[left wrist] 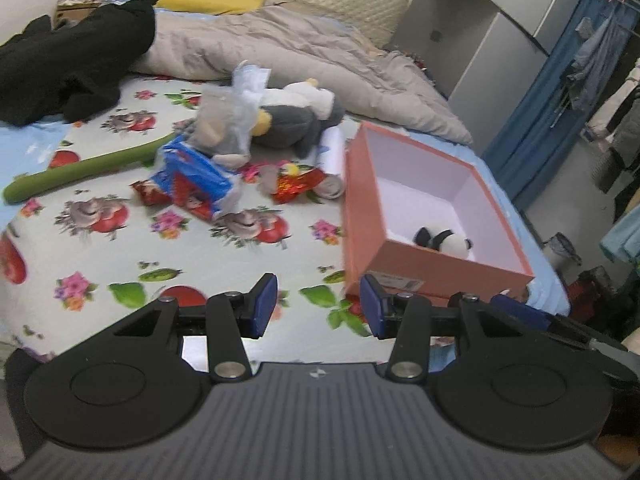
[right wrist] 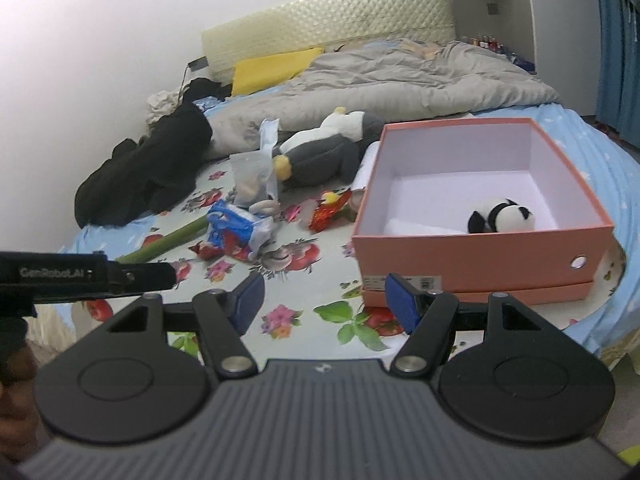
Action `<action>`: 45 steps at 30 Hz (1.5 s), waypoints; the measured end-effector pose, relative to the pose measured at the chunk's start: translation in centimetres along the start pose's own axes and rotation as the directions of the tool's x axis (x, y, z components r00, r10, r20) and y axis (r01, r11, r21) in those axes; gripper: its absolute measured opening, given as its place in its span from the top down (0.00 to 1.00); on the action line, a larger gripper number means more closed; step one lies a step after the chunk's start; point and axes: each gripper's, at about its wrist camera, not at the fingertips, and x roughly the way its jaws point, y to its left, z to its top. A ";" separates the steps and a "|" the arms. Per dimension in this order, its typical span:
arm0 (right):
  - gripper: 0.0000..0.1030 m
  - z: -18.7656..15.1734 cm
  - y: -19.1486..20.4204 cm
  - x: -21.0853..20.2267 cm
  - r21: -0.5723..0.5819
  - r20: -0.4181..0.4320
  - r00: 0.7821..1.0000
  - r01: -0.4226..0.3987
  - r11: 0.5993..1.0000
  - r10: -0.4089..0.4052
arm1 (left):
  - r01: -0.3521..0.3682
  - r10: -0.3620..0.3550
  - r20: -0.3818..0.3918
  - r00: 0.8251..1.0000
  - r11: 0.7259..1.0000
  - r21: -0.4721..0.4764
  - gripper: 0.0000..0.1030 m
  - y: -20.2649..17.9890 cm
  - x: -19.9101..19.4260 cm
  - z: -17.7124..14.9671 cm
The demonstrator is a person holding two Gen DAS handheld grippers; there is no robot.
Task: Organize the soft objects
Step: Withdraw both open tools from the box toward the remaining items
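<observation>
Nearest in the left wrist view, the left hand-held gripper [left wrist: 318, 308] hangs over the flowered bed sheet [left wrist: 120, 248], its blue pads parted with only sheet showing between them. The right hand-held gripper [right wrist: 324, 304] is likewise parted and holds nothing; its right pad sits in front of the near wall of the pink box [right wrist: 480, 256].

Only the right wrist view shows the round hole in the box's front wall at 3 o'clock, and the black bar of the left tool entering at 9 o'clock. Only the left wrist view shows the hanging clothes [left wrist: 592, 64] and blue curtain at 2 o'clock, and the floor beside the bed.

The small panda plush [right wrist: 502, 216] lies inside the box, in its near right corner; in the left view the box's near wall hides its lower part.

Left of the box, at 11 o'clock, lies a loose heap: a blue and red packet [right wrist: 236, 236], a red wrapper [right wrist: 330, 214], a green stick [right wrist: 168, 242], and a bagged plush [right wrist: 252, 178]. Behind them lies a grey and white plush penguin [right wrist: 324, 150], close to the box's far left corner.

Further off are black clothing [right wrist: 148, 176], a grey quilt [right wrist: 400, 84], a yellow pillow [right wrist: 272, 68] and the padded headboard [right wrist: 328, 24].
</observation>
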 end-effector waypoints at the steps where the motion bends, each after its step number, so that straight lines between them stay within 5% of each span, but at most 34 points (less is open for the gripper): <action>1: 0.33 -0.1 0.2 0.2 -0.007 0.003 1.000 -0.004 1.000 0.004 | -0.011 0.011 0.003 1.000 1.000 -0.002 0.50 0.4 -0.1 -0.1; 14: 0.33 -1.7 2.0 3.6 -0.064 -0.018 0.999 -0.034 0.997 0.033 | -0.066 0.065 -0.026 0.998 0.996 -0.059 0.50 4.0 1.9 -1.1; 39: 0.33 1.2 2.8 12.5 -0.062 -0.057 0.998 -0.021 0.998 0.018 | -0.106 0.096 -0.092 0.991 0.988 -0.114 0.45 8.2 10.4 5.0; 45: 0.41 1.7 3.0 14.5 -0.078 -0.077 0.997 -0.018 0.997 0.012 | -0.108 0.092 -0.118 0.989 0.985 -0.138 0.44 9.3 13.0 5.9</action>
